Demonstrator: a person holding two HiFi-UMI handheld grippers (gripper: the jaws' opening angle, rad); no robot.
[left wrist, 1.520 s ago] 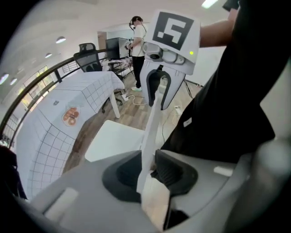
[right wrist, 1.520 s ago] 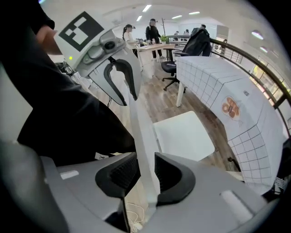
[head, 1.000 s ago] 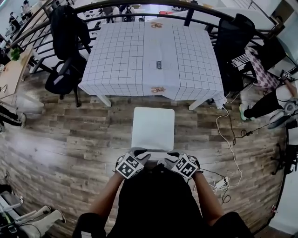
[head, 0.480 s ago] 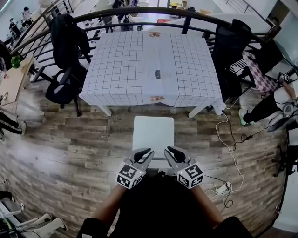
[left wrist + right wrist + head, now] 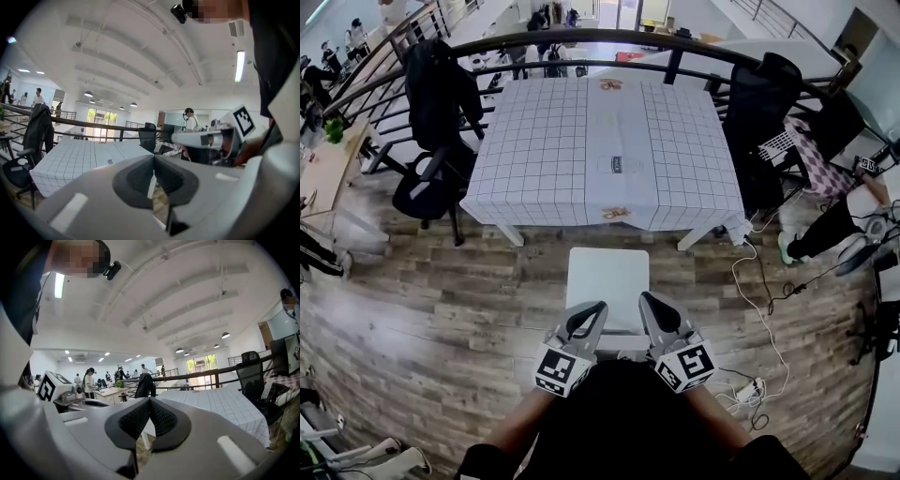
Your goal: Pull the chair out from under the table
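Note:
The white chair (image 5: 607, 279) stands on the wood floor in the head view, clear of the table (image 5: 605, 141) with its checked cloth. My left gripper (image 5: 598, 307) and right gripper (image 5: 645, 298) hover side by side above the chair's near edge, touching nothing. Both have just been closing and are now shut with nothing between the pads. In the left gripper view the left gripper (image 5: 153, 161) points level toward the table (image 5: 70, 159). The right gripper view shows the right gripper (image 5: 149, 404) empty too, with the table (image 5: 220, 404) beyond.
Black office chairs stand left (image 5: 431, 169) and right (image 5: 764, 103) of the table, with a dark railing (image 5: 581, 39) behind it. A white cable and power strip (image 5: 750, 370) lie on the floor at right. A seated person's legs (image 5: 830, 216) reach in from the right edge.
Both grippers left the chair's near edge, rose and tipped up toward level. Their jaws went from open to shut. The chair stayed where it was.

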